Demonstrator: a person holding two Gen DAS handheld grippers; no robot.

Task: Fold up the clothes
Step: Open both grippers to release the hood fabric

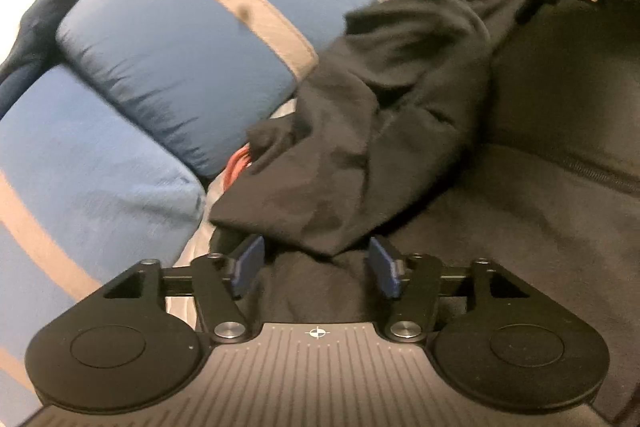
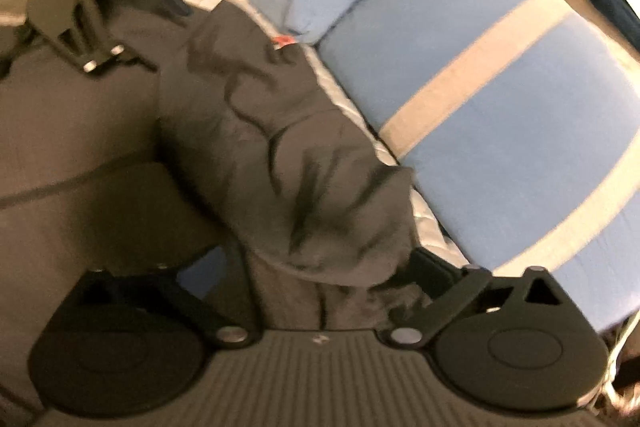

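1. The dark hoodie (image 1: 540,167) lies mostly flat on the bed beside the blue pillows (image 1: 180,39); you are early in the fold.
2. Its bunched flap (image 2: 300,187) is not yet laid flat.
3. Your left gripper (image 1: 316,267) is spread wide, gripping nothing.
4. Your right gripper (image 2: 316,275) looks parted around cloth, though blur leaves the grip uncertain.

I see black garment (image 1: 384,131): soft matt knit cloth, creased. 2 blue pillows (image 1: 172,39): smooth woven cloth, tan stripes. Left gripper (image 1: 316,269): matt black plastic, ribbed body, shiny metal pivot pins, blue rubbery pads (image 1: 250,263). Quilted bedsheet (image 2: 352,115): pale, slight sheen.
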